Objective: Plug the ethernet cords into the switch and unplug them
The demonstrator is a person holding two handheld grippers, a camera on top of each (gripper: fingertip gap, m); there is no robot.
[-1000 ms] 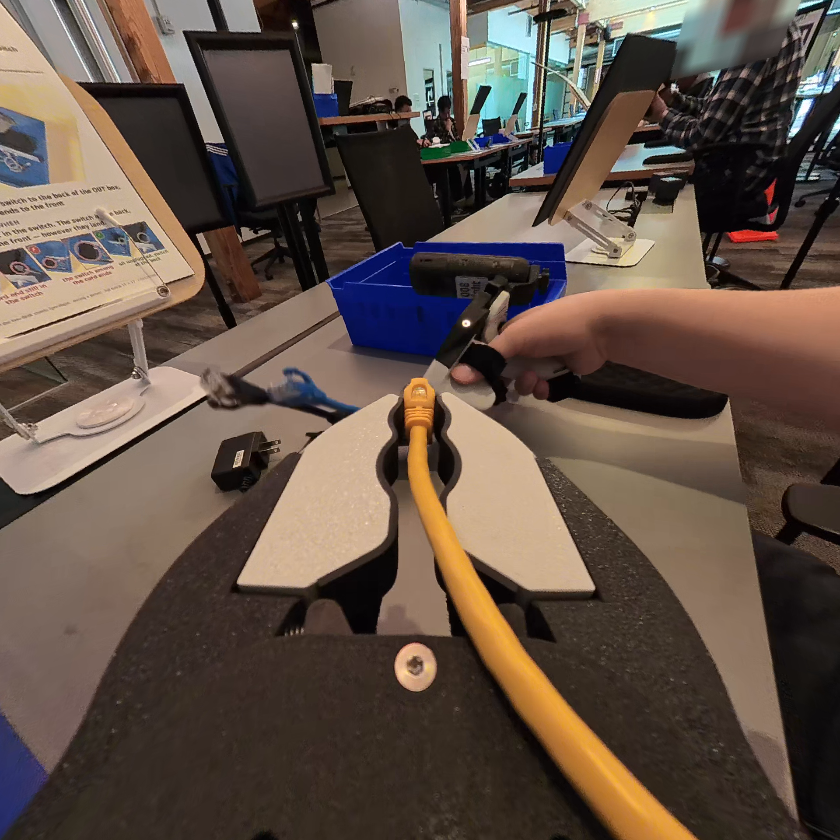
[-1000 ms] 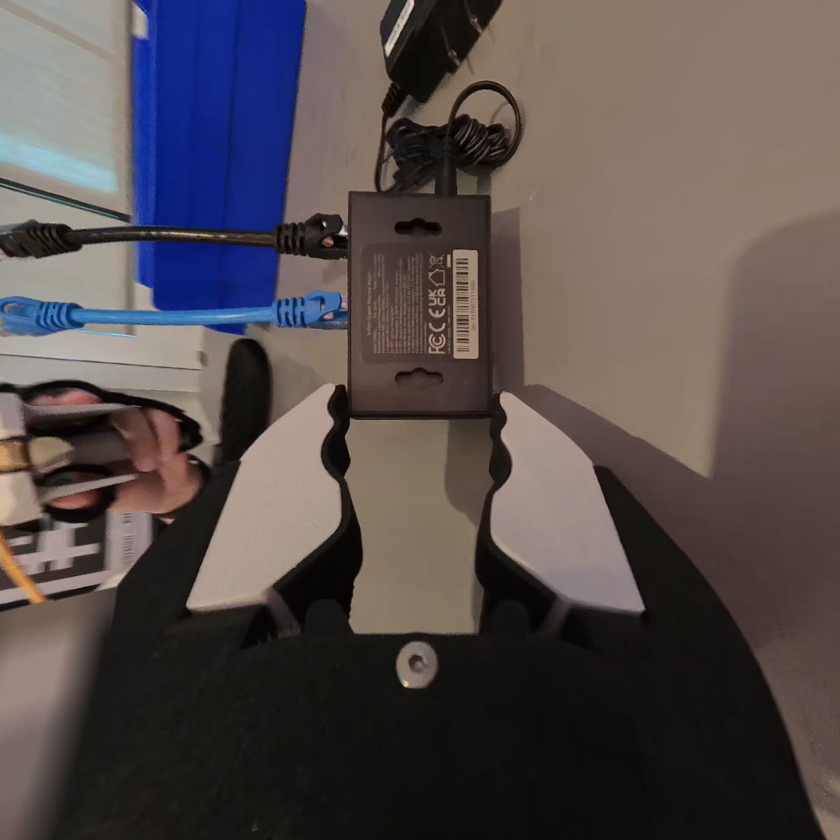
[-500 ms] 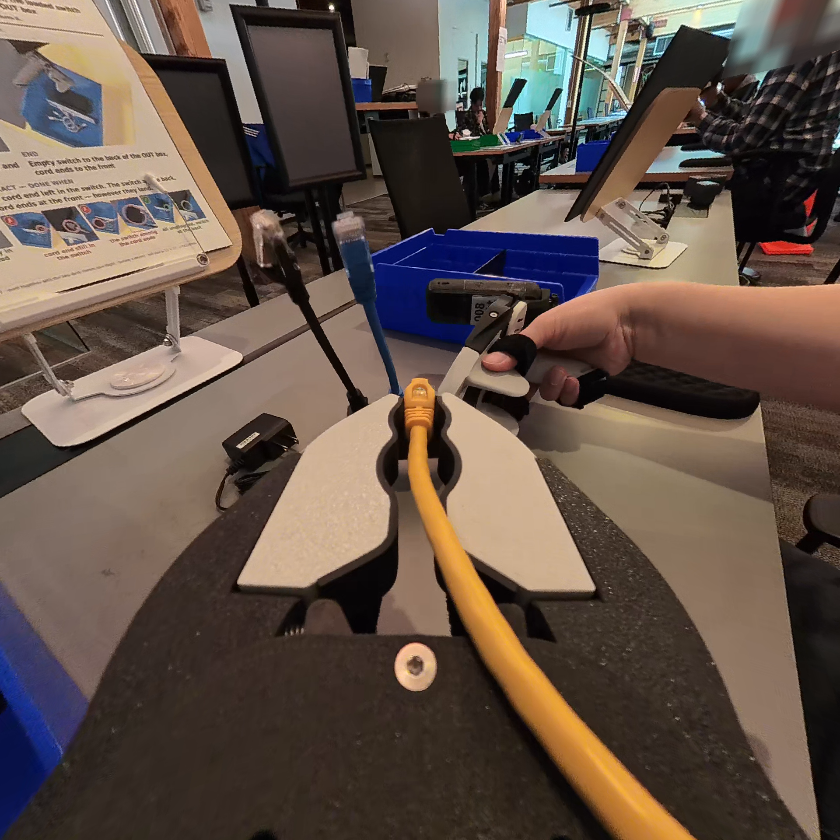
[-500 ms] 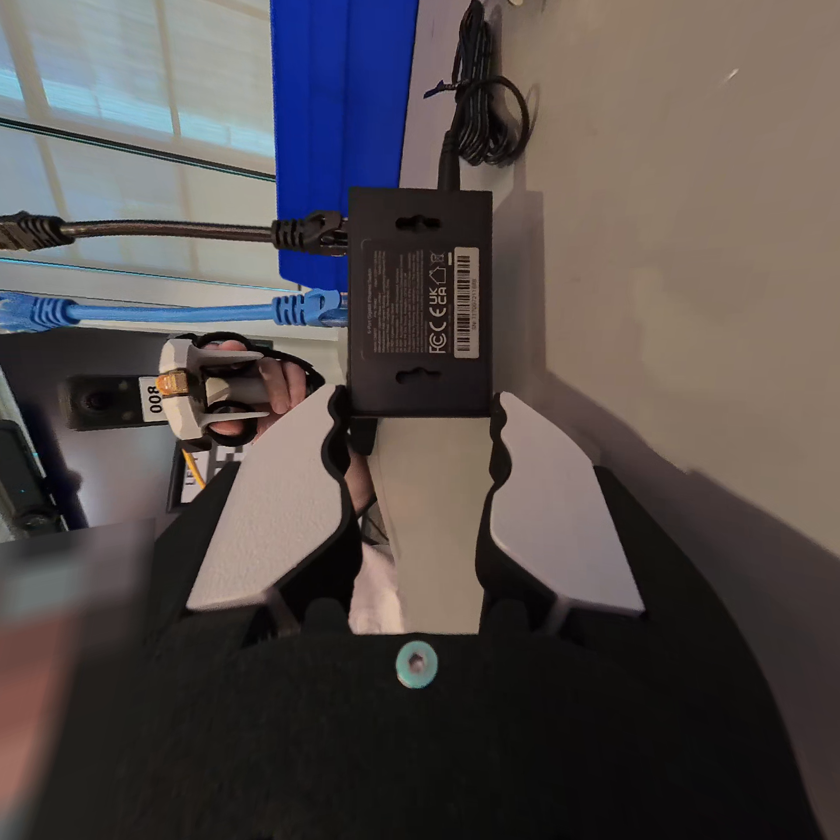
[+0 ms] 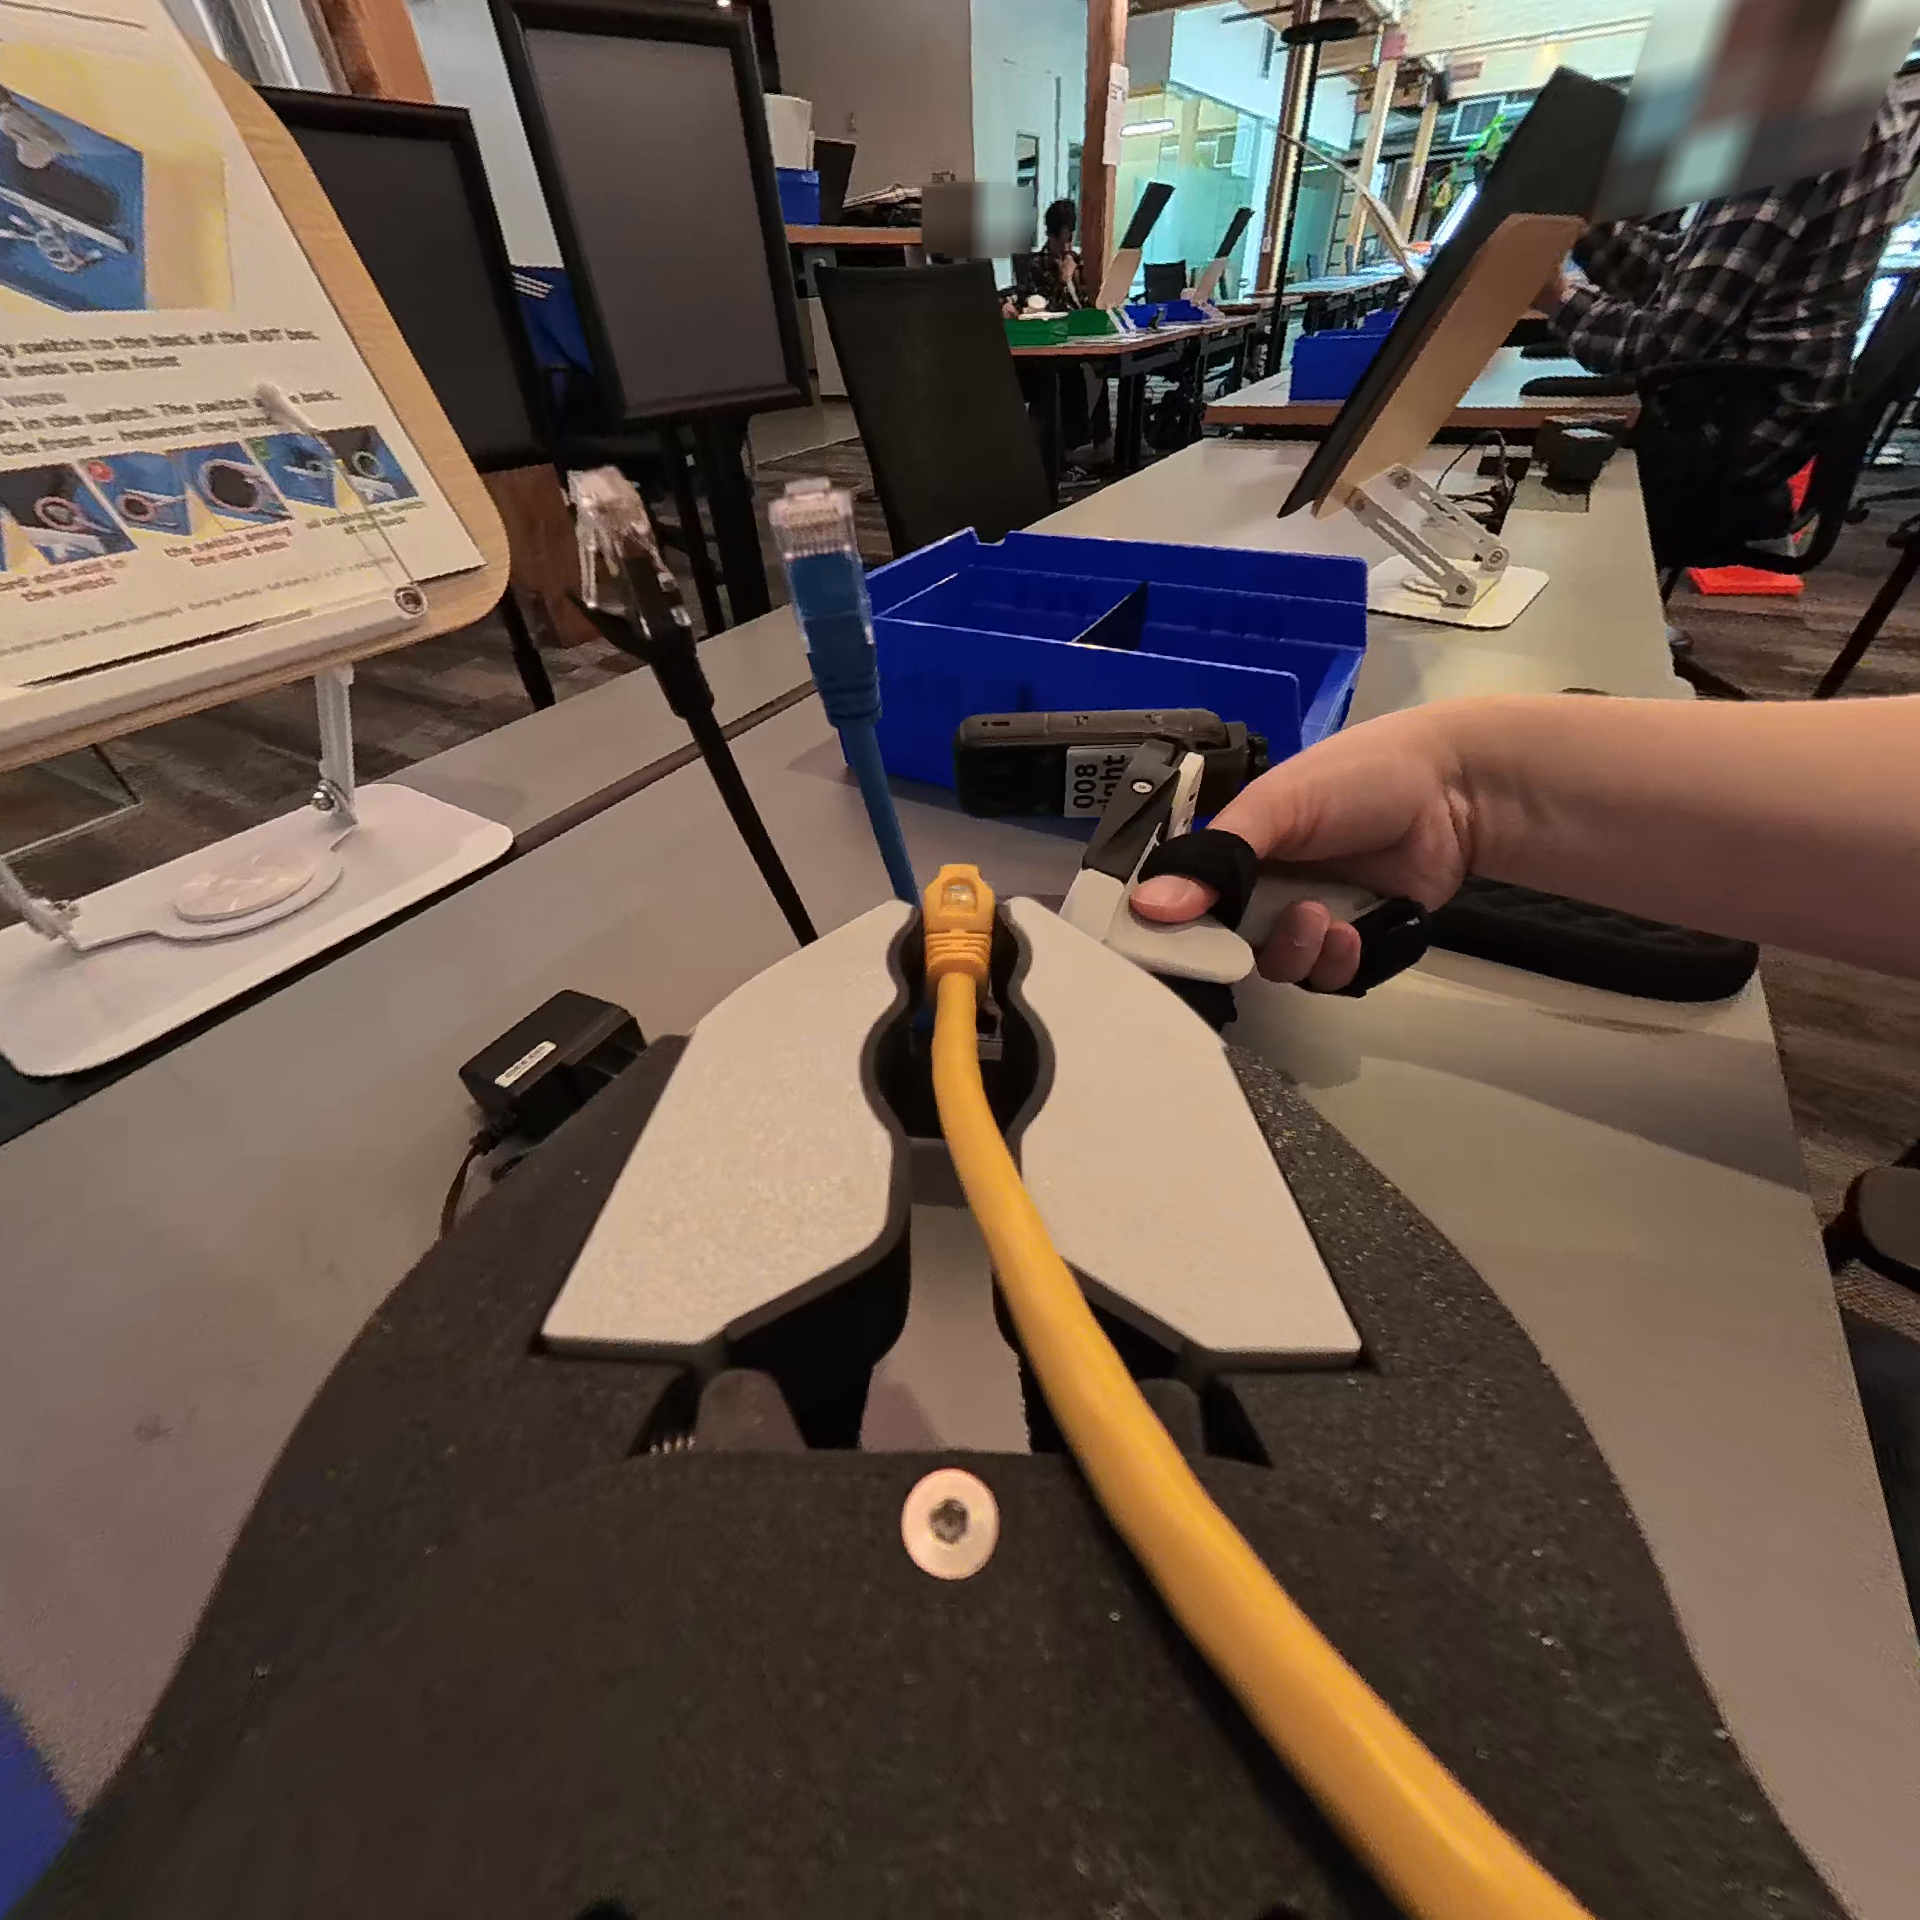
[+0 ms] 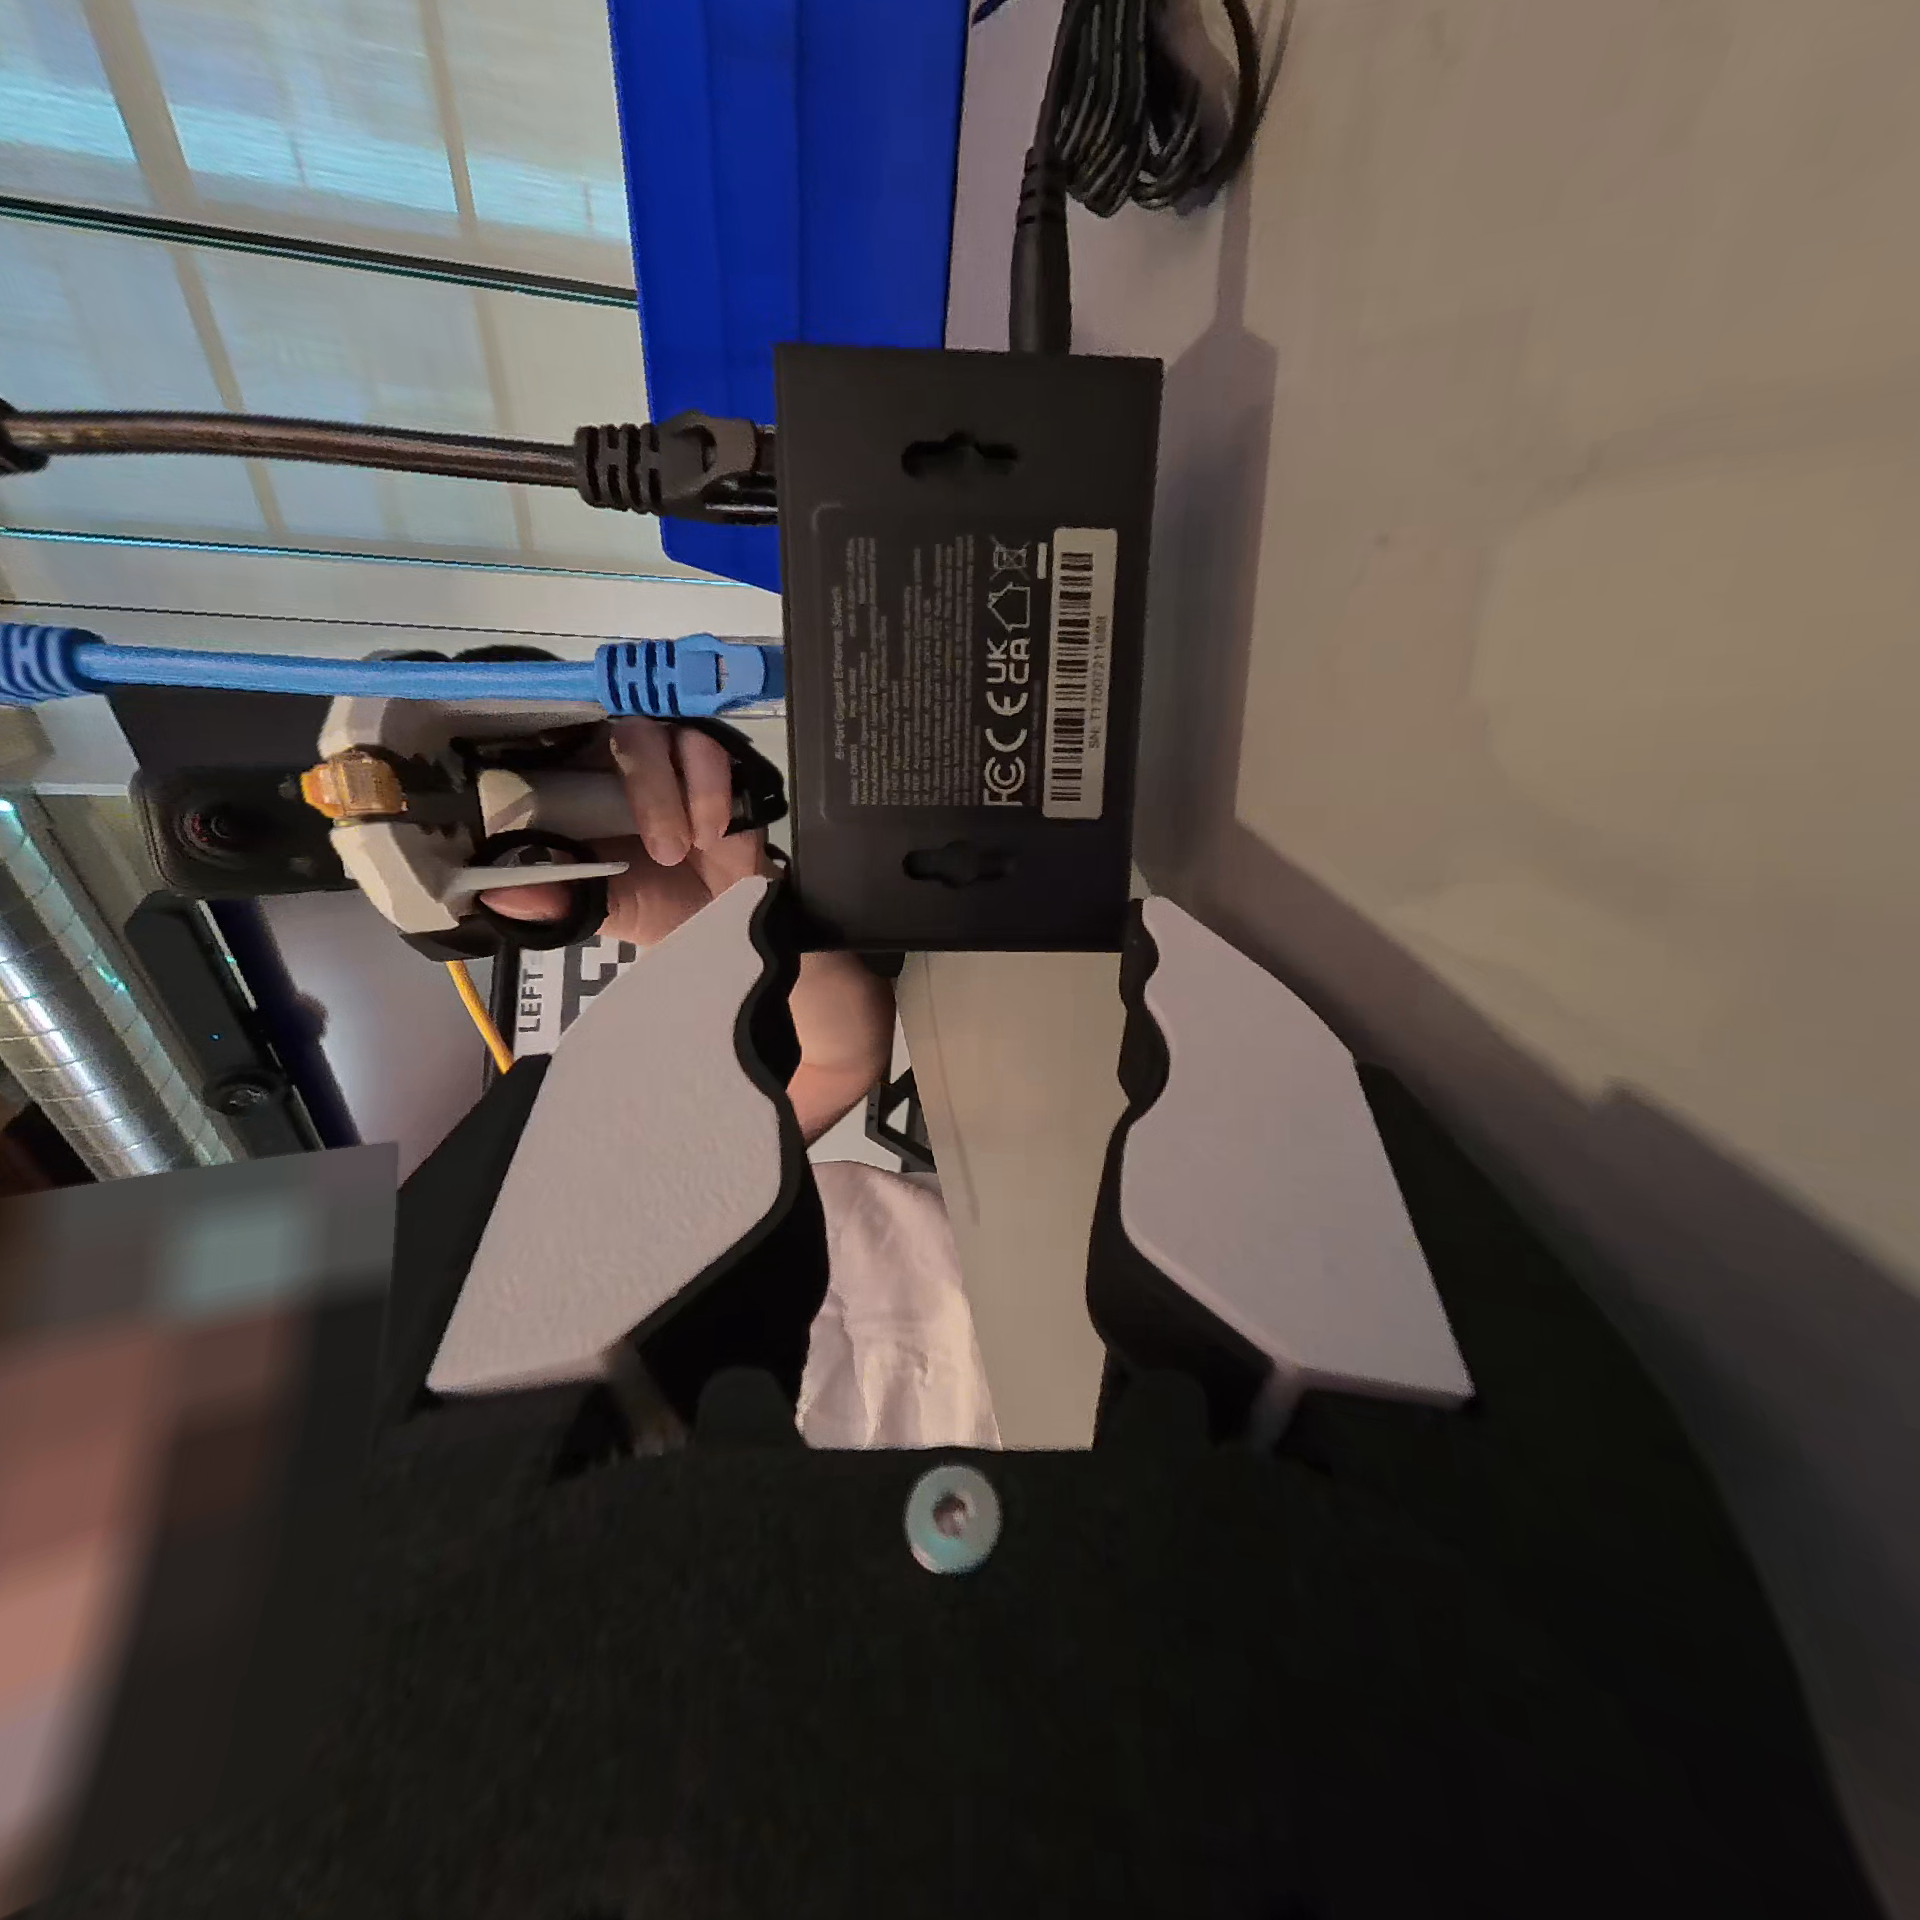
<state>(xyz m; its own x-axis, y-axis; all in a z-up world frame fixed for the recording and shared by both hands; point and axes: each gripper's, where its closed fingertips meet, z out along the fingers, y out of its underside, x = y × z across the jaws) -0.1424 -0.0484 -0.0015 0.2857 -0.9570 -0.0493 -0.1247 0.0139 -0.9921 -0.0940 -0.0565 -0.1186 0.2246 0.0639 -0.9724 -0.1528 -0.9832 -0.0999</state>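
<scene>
At far left a tilted instruction board [image 5: 208, 343] stands on a white base on the grey worktop [image 5: 1507, 1143], with a black power adapter [image 5: 545, 1060] lying near the left gripper. Next come 2 cords rising from behind the left gripper's fingers: a black cord [image 5: 686, 665] and a blue cord [image 5: 842, 665], each with a bare clear plug at its top. The left gripper [image 5: 961, 935] has its jaws nearly together, pinching the yellow cord [image 5: 1039, 1247] just behind its plug, which sticks out past the fingertips. Behind sits a blue bin [image 5: 1122, 644]. To the right a hand [image 5: 1351, 842] holds the right gripper [image 6: 956, 925], whose jaws are spread wide and clamp the end of the black switch [image 6: 966, 644], held off the worktop. The black and blue cords are plugged into the switch's side, and a power lead [image 6: 1044, 260] enters its far end.
</scene>
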